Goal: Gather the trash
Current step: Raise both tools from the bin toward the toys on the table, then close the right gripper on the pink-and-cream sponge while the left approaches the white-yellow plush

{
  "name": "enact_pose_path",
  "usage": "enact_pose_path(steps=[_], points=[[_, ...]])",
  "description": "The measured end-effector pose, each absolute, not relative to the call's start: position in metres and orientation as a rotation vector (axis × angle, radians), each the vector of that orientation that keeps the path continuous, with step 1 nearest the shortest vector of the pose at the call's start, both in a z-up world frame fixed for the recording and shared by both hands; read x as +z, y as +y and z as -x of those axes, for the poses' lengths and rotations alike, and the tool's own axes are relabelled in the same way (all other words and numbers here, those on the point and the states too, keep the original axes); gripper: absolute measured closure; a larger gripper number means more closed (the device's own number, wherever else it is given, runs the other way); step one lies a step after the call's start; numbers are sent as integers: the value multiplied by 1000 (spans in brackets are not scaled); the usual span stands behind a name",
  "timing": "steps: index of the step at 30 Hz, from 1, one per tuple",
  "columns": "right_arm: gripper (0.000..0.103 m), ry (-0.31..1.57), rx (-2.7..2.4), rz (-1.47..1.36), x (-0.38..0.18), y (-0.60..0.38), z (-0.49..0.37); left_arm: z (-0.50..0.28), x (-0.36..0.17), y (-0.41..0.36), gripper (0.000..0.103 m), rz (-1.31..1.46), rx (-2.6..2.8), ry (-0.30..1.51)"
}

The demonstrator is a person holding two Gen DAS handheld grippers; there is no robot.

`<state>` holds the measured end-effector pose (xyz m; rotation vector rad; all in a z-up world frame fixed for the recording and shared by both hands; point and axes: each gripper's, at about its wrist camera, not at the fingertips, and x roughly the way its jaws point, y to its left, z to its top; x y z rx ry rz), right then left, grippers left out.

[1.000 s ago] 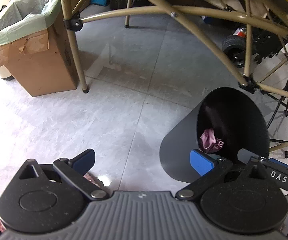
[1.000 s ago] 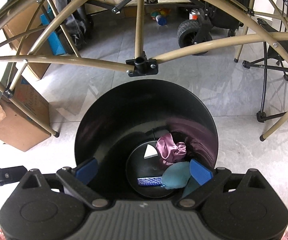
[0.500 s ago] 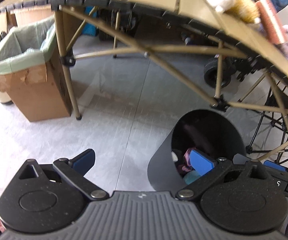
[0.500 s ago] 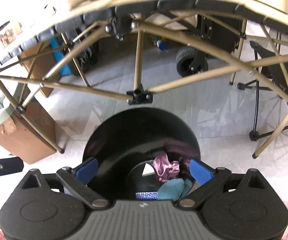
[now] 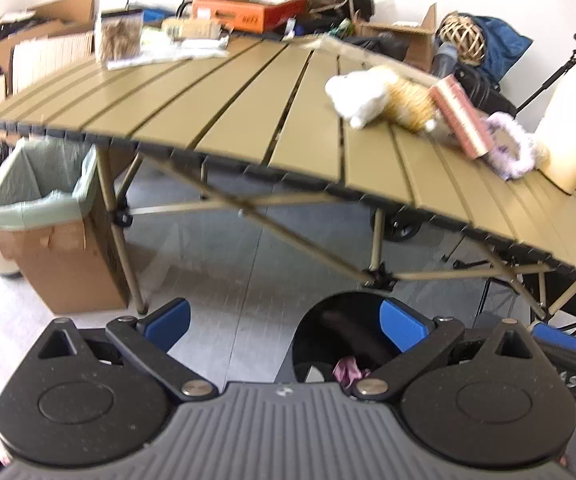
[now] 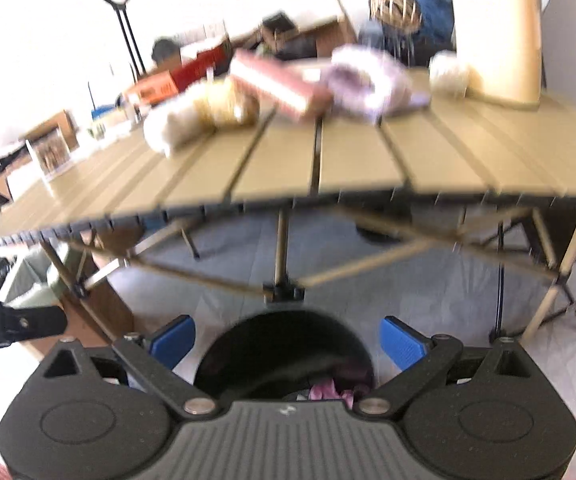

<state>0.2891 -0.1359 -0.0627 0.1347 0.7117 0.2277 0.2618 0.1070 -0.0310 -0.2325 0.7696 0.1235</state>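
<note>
Now both grippers are wide open and hold nothing. The left gripper (image 5: 283,322) and the right gripper (image 6: 288,342) hang above the floor, in front of the edge of the slatted worktop (image 5: 247,120). Under that edge stands the black bin (image 6: 279,356), with a pink crumpled piece (image 6: 326,391) inside it. On the worktop lie a white and yellow fluffy thing (image 5: 384,98), a pink box (image 5: 462,116) and a pale purple fluffy piece (image 5: 512,148), close together. A cardboard box with a green liner (image 5: 47,224) stands on the floor to the left.
</note>
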Motion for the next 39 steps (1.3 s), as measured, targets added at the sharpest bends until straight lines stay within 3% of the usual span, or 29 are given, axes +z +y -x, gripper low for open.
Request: enact_pose_path(steps=[16,39], points=[[4,439,181,-155,8,-163,-331,-307,29,72,0,195,115,605],[11,381,100,244,-5,-76,-429,-399,43,105,0,187,171,580]])
